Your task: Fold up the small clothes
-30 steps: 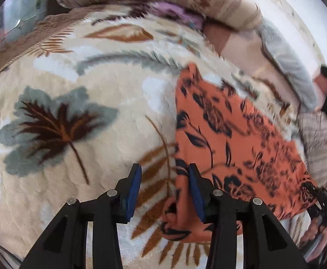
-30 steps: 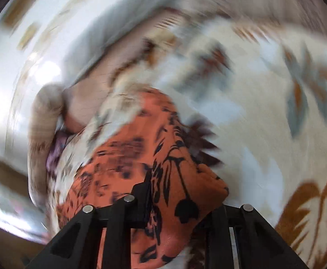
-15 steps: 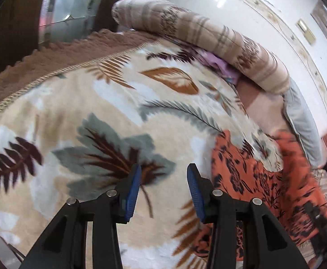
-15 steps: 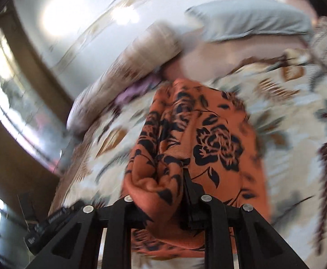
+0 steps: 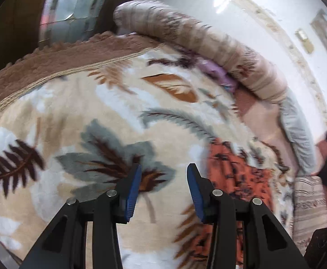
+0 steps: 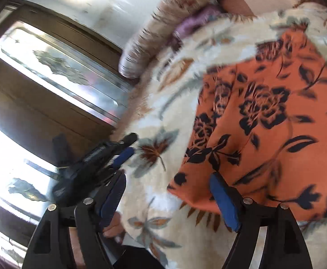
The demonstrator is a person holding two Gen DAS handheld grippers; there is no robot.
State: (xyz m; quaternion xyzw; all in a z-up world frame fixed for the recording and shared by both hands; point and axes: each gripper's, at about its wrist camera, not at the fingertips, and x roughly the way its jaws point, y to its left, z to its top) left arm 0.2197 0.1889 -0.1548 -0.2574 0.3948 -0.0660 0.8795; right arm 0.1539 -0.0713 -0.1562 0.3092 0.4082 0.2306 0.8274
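Observation:
An orange garment with a black flower print [image 6: 264,123] lies spread on the leaf-patterned blanket [image 6: 163,112]. My right gripper [image 6: 168,197] hovers at its near corner with the jaws opening. That corner shows in the gap, and neither pad touches it. In the left wrist view the same garment [image 5: 237,174] lies blurred to the right of my left gripper [image 5: 163,190]. That gripper stands open above the blanket [image 5: 96,112] with nothing between its blue pads. The left gripper [image 6: 109,157] also shows in the right wrist view, left of the garment.
A rolled striped blanket [image 5: 208,51] and a grey pillow [image 5: 298,130] line the bed's far side, with a purple cloth [image 5: 217,71] tucked beside the roll. Mirrored wardrobe doors [image 6: 62,74] stand beyond the bed edge. A hand [image 6: 114,226] shows below the right gripper.
My right gripper was shut on a bunched fold of the orange garment; now its jaws stand apart and the cloth lies flat. My left gripper drew away leftward from the garment.

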